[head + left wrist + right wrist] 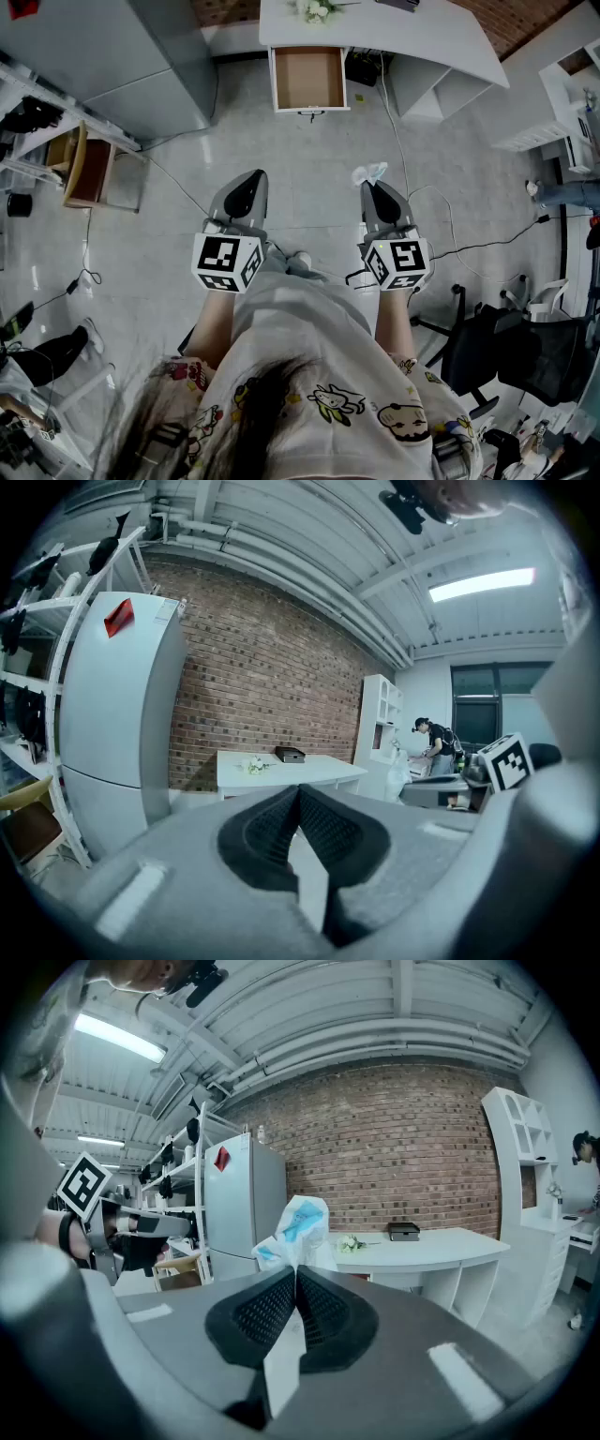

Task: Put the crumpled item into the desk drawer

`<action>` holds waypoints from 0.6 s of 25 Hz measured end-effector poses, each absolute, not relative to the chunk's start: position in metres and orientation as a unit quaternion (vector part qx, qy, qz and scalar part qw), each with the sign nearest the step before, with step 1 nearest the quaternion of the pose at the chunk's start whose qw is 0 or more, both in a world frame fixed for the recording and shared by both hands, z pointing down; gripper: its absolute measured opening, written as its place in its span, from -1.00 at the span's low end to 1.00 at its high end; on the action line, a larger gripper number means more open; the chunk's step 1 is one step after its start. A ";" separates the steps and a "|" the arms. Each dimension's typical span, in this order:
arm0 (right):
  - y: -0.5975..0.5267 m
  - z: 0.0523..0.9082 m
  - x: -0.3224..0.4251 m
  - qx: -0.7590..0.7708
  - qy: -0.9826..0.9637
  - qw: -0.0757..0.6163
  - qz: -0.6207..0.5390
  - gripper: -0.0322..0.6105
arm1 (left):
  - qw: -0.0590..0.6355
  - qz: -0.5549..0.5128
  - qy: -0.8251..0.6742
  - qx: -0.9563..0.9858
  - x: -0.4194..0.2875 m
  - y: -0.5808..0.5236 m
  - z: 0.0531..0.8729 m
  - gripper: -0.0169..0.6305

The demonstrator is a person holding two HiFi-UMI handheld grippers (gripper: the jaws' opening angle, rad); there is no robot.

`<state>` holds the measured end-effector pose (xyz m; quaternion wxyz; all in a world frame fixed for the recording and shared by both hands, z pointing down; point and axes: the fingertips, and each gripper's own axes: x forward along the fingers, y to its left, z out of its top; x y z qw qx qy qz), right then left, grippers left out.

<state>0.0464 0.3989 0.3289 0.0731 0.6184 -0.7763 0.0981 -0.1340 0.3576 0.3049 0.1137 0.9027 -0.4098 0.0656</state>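
Note:
A crumpled white and blue item [294,1230] sticks up from the tips of my right gripper [295,1270], which is shut on it. In the head view the same crumpled item [369,173] pokes out ahead of the right gripper [372,187]. My left gripper [255,175] is held level beside it, shut with nothing in it; its tips [299,789] meet in the left gripper view. The desk drawer [308,79] stands pulled open under the white desk [412,37], far ahead, its brown inside bare.
A grey fridge [141,66] stands at the left, with a shelf rack and a wooden chair [84,167] beside it. Cables [441,234] trail over the floor at the right. Office chairs [506,352] crowd the lower right. A person [433,747] stands far off.

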 end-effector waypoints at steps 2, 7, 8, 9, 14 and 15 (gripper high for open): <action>0.408 0.328 0.050 0.623 -0.773 0.072 0.101 -0.86 | 0.110 0.068 -0.412 0.902 -0.133 0.364 0.303 -0.95; 0.423 0.323 0.058 0.628 -0.769 0.071 0.099 -0.86 | 0.099 0.070 -0.424 0.898 -0.136 0.372 0.297 -0.95; 0.426 0.322 0.060 0.629 -0.768 0.069 0.100 -0.86 | 0.098 0.070 -0.426 0.897 -0.136 0.374 0.297 -0.95; 0.429 0.322 0.062 0.629 -0.768 0.067 0.101 -0.86 | 0.098 0.070 -0.428 0.896 -0.136 0.375 0.297 -0.95; 0.434 0.325 0.069 0.634 -0.764 0.058 0.110 -0.86 | 0.095 0.074 -0.431 0.894 -0.134 0.374 0.294 -0.95; 0.434 0.326 0.069 0.634 -0.763 0.058 0.112 -0.86 | 0.094 0.075 -0.431 0.894 -0.133 0.372 0.294 -0.95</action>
